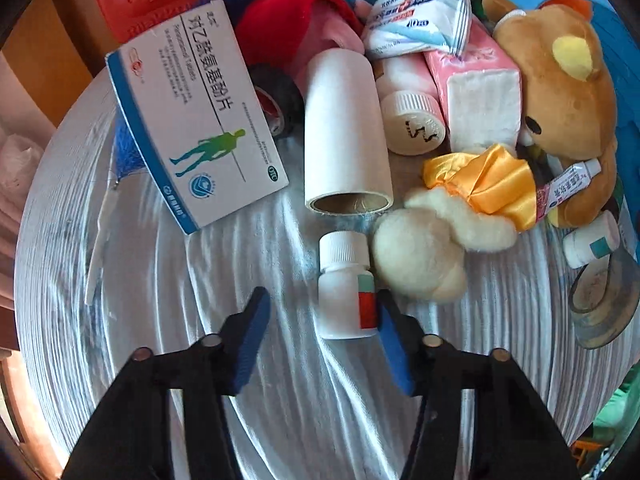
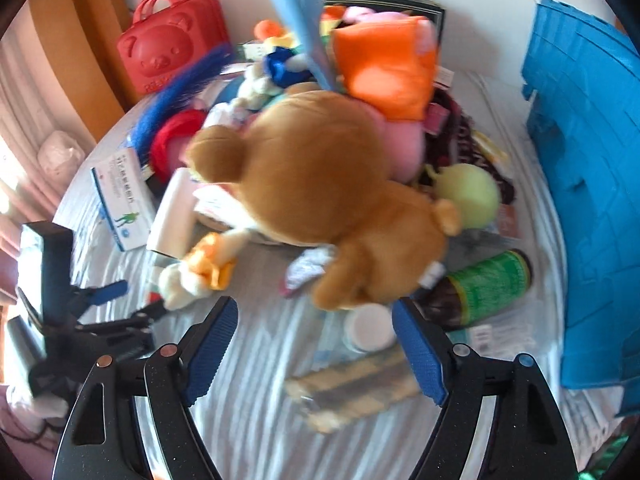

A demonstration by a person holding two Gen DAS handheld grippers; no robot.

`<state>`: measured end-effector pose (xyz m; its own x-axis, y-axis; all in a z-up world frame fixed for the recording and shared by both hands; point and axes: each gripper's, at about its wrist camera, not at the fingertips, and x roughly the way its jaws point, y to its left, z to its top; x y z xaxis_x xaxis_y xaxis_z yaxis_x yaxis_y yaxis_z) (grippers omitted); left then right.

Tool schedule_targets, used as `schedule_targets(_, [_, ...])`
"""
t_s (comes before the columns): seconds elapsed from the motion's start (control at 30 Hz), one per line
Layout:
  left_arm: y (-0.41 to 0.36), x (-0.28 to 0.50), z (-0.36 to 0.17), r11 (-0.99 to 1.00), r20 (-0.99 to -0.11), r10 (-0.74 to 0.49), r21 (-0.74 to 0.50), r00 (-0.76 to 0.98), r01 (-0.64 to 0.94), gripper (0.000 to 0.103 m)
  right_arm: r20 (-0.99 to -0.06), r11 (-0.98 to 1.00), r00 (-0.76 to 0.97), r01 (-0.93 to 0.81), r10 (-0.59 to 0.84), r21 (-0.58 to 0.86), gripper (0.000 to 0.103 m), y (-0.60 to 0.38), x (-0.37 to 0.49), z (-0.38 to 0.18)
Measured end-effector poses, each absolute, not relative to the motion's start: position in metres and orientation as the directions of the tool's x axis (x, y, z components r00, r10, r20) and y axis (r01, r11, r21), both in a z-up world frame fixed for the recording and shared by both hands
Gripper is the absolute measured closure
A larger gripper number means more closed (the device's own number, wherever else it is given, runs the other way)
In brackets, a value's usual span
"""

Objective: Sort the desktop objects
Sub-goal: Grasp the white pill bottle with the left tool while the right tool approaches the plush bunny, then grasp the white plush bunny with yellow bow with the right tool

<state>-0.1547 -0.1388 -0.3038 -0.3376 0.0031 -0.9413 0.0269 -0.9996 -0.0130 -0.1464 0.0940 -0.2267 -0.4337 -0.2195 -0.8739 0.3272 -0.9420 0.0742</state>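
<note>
In the left wrist view, a small white pill bottle (image 1: 344, 288) with a red and green label lies on the white striped cloth (image 1: 160, 280). My left gripper (image 1: 322, 296) straddles it. The right pad (image 1: 390, 332) sits against the label side and the left pad (image 1: 252, 332) stands well clear, so the jaws are open. In the right wrist view, my right gripper (image 2: 314, 306) hangs open over the cloth, just in front of a brown plush bear (image 2: 320, 200). A white-lidded clear jar (image 2: 370, 328) and a wrapped biscuit pack (image 2: 352, 388) lie between its fingers, untouched.
A heap fills the far side: a medicine box (image 1: 196, 120), a white roll (image 1: 344, 132), tissue packs (image 1: 476, 92), a cream plush (image 1: 424, 256) and a green-labelled bottle (image 2: 488, 284). A red bear case (image 2: 172, 40) stands at the back left and a blue crate (image 2: 588, 200) at the right.
</note>
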Motion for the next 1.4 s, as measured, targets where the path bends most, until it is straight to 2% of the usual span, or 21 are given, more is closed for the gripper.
schedule_targets(0.03, [-0.141,-0.153,-0.303,-1.0,-0.937,0.017,-0.023,-0.349,0.014,0.061,-0.874,-0.937,-0.424,0.339,-0.236,0.088,0.023,0.08,-0.147,-0.231])
schedule_targets(0.07, [-0.143,-0.153,-0.303,-1.0,-0.936,0.017,-0.017,-0.352,-0.002,0.069,-0.877,-0.932,-0.412,0.349,-0.247,0.098,0.023,0.07,-0.147,-0.236])
schedule_targets(0.1, [-0.145,-0.153,-0.302,-1.0,-0.935,0.023,-0.019,-0.354,-0.015,0.072,-0.882,-0.927,-0.397,0.359,-0.255,0.107,0.023,0.061,-0.148,-0.241])
schedule_targets(0.33, [-0.16,-0.159,-0.294,-0.999,-0.923,0.038,-0.032,-0.383,-0.023,0.074,-0.907,-0.923,-0.335,0.365,-0.255,0.125,0.023,-0.001,-0.154,-0.278])
schedule_targets(0.6, [-0.153,-0.152,-0.292,-0.997,-0.917,0.045,-0.018,-0.397,-0.071,0.076,-0.928,-0.939,-0.286,0.312,-0.239,0.146,0.022,-0.025,-0.172,-0.308])
schedule_targets(0.67, [-0.151,-0.149,-0.288,-0.996,-0.916,0.065,-0.035,-0.397,-0.082,0.076,-0.925,-0.936,-0.274,0.306,-0.263,0.175,0.042,-0.028,-0.174,-0.312])
schedule_targets(0.7, [-0.15,-0.147,-0.284,-0.996,-0.912,0.068,-0.037,-0.404,-0.085,0.076,-0.922,-0.933,-0.273,0.31,-0.273,0.185,0.058,-0.029,-0.173,-0.311])
schedule_targets(0.8, [-0.144,-0.137,-0.266,-0.994,-0.896,0.074,-0.032,-0.438,-0.103,0.076,-0.915,-0.934,-0.316,0.326,-0.252,0.145,0.059,-0.035,-0.166,-0.298])
schedule_targets(1.07, [-0.144,-0.12,-0.205,-0.991,-0.817,0.109,-0.046,-0.566,-0.124,0.076,-0.862,-0.939,-0.426,0.313,-0.275,0.145,0.062,-0.018,-0.146,-0.239])
schedule_targets(1.1, [-0.15,-0.125,-0.194,-0.991,-0.803,0.113,-0.046,-0.586,-0.129,0.076,-0.853,-0.939,-0.444,0.314,-0.276,0.14,0.065,-0.018,-0.141,-0.234])
schedule_targets(1.13, [-0.147,-0.125,-0.18,-0.99,-0.789,0.118,-0.046,-0.603,-0.134,0.076,-0.84,-0.938,-0.465,0.321,-0.279,0.133,0.081,-0.015,-0.138,-0.223])
schedule_targets(1.17, [-0.142,-0.124,-0.169,-0.989,-0.773,0.122,-0.042,-0.623,-0.142,0.076,-0.822,-0.938,-0.497,0.324,-0.278,0.122,0.086,-0.011,-0.135,-0.21])
schedule_targets(1.27, [-0.137,-0.114,-0.146,-0.986,-0.727,0.141,-0.041,-0.672,-0.162,0.076,-0.769,-0.944,-0.58,0.315,-0.269,0.093,0.088,0.013,-0.13,-0.169])
schedule_targets(1.4, [-0.123,-0.121,-0.133,-0.985,-0.713,0.134,-0.021,-0.688,-0.169,0.076,-0.747,-0.951,-0.617,0.303,-0.247,0.064,0.089,0.044,-0.128,-0.154])
